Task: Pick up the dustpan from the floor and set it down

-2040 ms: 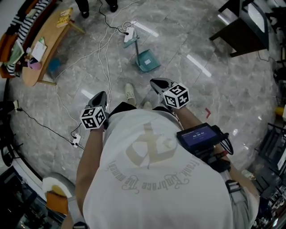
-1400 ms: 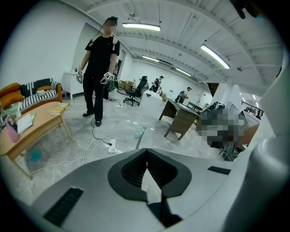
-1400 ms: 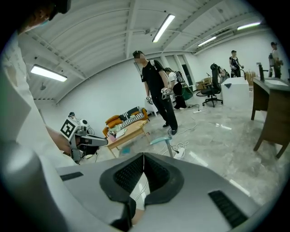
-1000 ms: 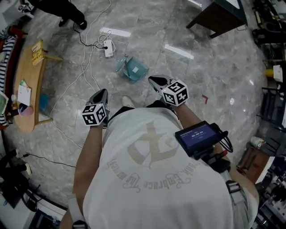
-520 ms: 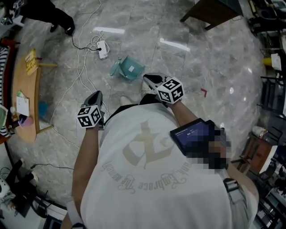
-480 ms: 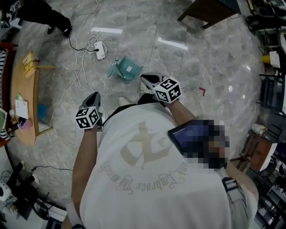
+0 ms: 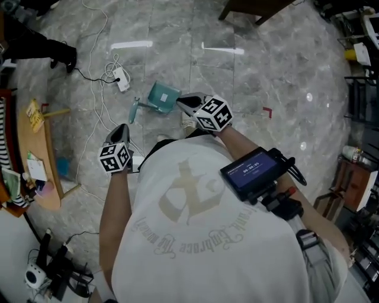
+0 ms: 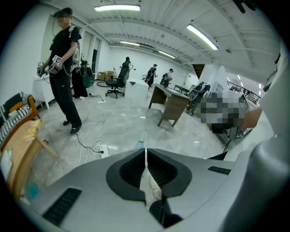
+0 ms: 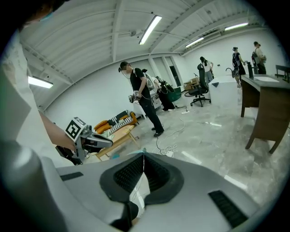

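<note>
The teal dustpan (image 7: 161, 96) lies on the grey marble floor, its handle (image 7: 134, 110) pointing down-left. My right gripper (image 7: 180, 99) hovers just right of the pan, its tips almost at the pan's edge, jaws shut and empty. My left gripper (image 7: 122, 128) hangs lower left, short of the handle's end, also shut on nothing. In the left gripper view the pads (image 8: 145, 156) meet in a thin line with a pale teal sliver beyond them. The right gripper view shows its pads (image 9: 143, 157) closed too, with the left gripper (image 9: 84, 138) off to the side.
A white power strip (image 7: 122, 77) with cables lies left of the dustpan. A wooden bench (image 7: 42, 160) stands at far left and a dark desk (image 7: 249, 7) at the top. Another person in black (image 8: 63, 72) stands beyond. Racks (image 7: 362, 89) crowd the right edge.
The wearer has stepped toward the dustpan, so it now lies right beside the right gripper's tips. Both grippers have moved forward and stayed shut.
</note>
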{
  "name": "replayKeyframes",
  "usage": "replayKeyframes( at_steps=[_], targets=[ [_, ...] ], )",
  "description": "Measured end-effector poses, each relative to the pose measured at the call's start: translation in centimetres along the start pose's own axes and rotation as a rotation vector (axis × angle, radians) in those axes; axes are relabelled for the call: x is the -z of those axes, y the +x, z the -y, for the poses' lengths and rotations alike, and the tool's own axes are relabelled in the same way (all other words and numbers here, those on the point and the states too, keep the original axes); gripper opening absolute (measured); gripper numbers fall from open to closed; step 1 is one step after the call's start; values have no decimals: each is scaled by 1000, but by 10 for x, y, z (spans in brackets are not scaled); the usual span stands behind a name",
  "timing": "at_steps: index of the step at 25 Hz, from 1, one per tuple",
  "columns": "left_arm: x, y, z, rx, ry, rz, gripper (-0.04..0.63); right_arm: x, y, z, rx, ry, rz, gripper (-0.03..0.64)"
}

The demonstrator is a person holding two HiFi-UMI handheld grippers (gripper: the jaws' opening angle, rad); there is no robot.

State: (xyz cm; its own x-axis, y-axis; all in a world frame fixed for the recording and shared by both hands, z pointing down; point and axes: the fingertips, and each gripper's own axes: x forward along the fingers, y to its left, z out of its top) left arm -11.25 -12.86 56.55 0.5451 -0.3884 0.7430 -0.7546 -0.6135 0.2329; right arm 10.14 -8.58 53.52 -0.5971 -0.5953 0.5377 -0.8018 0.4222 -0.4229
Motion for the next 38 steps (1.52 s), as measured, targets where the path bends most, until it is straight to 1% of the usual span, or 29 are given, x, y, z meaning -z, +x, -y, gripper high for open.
replayKeyframes(
  at_steps=[2,4,8,10,13,15,20,24,27,31,33,35,38],
  targets=[
    [-10,15,3,3,36,-32,15,2,-5,15,6,25,-2,18],
    [-11,22,1,8,71,-64,22,9,-8,20,18,42,-7,18],
    [-5,41,-1,40,139,-159,129,17,-11,28,45,69,0,18],
    [1,54,-3,44,176,-211,164,18,-13,34,59,78,9,18],
    [6,72,-13,34,188,-282,227,18,-17,40,84,97,18,18],
    [8,82,-20,27,196,-324,253,20,-20,45,102,114,23,18],
    [26,100,-36,17,258,-423,256,36,-30,55,146,158,23,18],
    [37,106,-37,46,248,-471,258,45,-39,63,175,180,22,18],
    [45,112,-37,51,249,-509,258,45,-42,68,190,185,29,18],
    [66,125,-41,31,278,-632,256,48,-48,75,215,198,34,18],
    [76,131,-42,19,268,-674,256,54,-53,77,232,211,29,18],
    [82,134,-46,-1,256,-683,241,60,-57,78,245,222,23,18],
    [79,139,-52,-41,268,-660,170,67,-61,80,261,234,11,18]
  ],
)
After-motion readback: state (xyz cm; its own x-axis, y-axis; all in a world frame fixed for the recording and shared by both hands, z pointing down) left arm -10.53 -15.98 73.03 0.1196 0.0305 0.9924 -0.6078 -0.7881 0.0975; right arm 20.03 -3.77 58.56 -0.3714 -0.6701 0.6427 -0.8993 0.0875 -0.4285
